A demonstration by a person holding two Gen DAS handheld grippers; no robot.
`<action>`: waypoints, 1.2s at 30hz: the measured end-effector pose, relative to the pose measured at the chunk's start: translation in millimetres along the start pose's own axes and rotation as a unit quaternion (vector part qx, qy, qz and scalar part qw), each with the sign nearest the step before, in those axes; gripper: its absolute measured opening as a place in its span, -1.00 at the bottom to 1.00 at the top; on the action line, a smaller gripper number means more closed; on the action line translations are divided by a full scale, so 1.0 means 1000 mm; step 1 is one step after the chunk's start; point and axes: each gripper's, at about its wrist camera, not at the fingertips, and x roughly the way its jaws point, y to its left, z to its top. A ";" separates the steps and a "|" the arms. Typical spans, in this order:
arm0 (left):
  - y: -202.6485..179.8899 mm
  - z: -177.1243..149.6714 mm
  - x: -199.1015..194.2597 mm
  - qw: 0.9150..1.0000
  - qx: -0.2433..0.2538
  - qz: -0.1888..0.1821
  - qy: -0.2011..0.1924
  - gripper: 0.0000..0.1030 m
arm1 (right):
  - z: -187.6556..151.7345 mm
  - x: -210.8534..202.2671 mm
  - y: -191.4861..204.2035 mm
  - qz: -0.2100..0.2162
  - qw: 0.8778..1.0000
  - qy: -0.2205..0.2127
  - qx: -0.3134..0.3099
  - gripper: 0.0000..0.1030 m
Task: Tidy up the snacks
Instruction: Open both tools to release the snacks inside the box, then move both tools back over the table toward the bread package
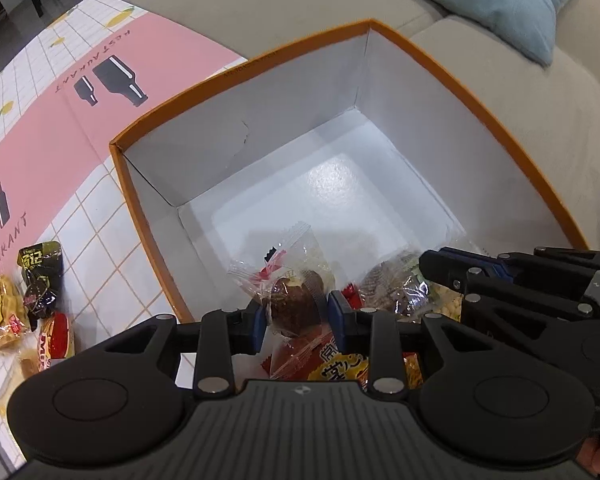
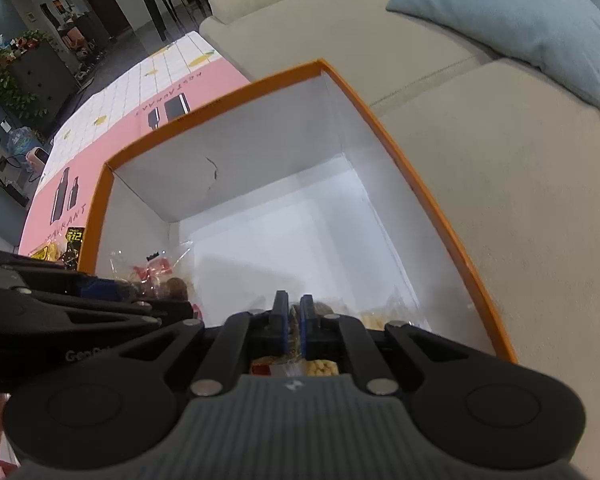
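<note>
**Two snacks over the orange box**

Over the near end of the orange-rimmed box [image 1: 452, 76], we hold both sets of tongs pointing steeply down. Our left gripper [image 1: 296, 312] is clamped on a clear-wrapped brown snack [image 1: 294, 300], its blue pads pressing the round lump from either side. Our right gripper [image 2: 294, 320] has its pads almost together, nipping what looks like a thin edge of a crinkly packet [image 2: 295, 344]; we cannot tell which packet it is.

Inside the box, against its near wall, a few packets already lie: an orange one with yellow lettering [image 1: 340, 364] and a clear bag of brownish pieces [image 1: 388, 292]. The far half of the box floor is bare. Outside the box, beyond its left wall, more snacks [image 1: 32, 300] wait on the checked tablecloth [image 1: 100, 240].

We judge these to be light, with slippery, crackling film that slides between pads. The brown ball is likely soft and would squash under a hard squeeze, so holding across its middle suits it; flat packets are better pinched at a sealed edge.
</note>
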 end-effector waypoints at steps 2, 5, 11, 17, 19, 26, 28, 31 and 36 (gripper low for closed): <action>-0.002 0.001 0.001 1.000 0.004 0.003 0.006 -0.29 | -0.001 0.001 0.000 -0.005 1.000 0.007 0.001 -0.90; 0.001 0.001 0.000 1.000 0.001 -0.002 0.010 -0.28 | -0.004 0.003 0.006 -0.012 1.000 0.011 -0.011 -0.85; 0.008 -0.007 -0.013 1.000 -0.008 -0.001 -0.005 -0.26 | -0.006 -0.005 0.016 -0.029 0.999 0.000 -0.034 -0.35; 0.018 -0.020 -0.045 0.999 -0.028 -0.008 -0.040 -0.23 | -0.009 -0.023 0.021 -0.042 0.998 -0.016 -0.033 -0.06; 0.022 -0.025 -0.058 0.998 -0.036 -0.016 -0.055 -0.23 | -0.012 -0.032 0.025 -0.044 0.998 -0.025 -0.037 -0.05; 0.037 -0.059 -0.102 0.989 -0.048 0.015 -0.139 -0.23 | -0.027 -0.075 0.051 -0.042 0.992 -0.104 -0.059 0.05; 0.043 -0.072 -0.111 0.985 -0.051 0.029 -0.160 -0.23 | -0.032 -0.086 0.059 -0.043 0.989 -0.124 -0.066 0.09; 0.061 -0.092 -0.119 0.980 -0.094 0.036 -0.174 -0.23 | -0.042 -0.097 0.073 -0.038 0.987 -0.138 -0.072 0.09; 0.097 -0.128 -0.125 0.973 -0.158 0.040 -0.166 -0.23 | -0.059 -0.101 0.097 -0.022 0.986 -0.142 -0.080 0.10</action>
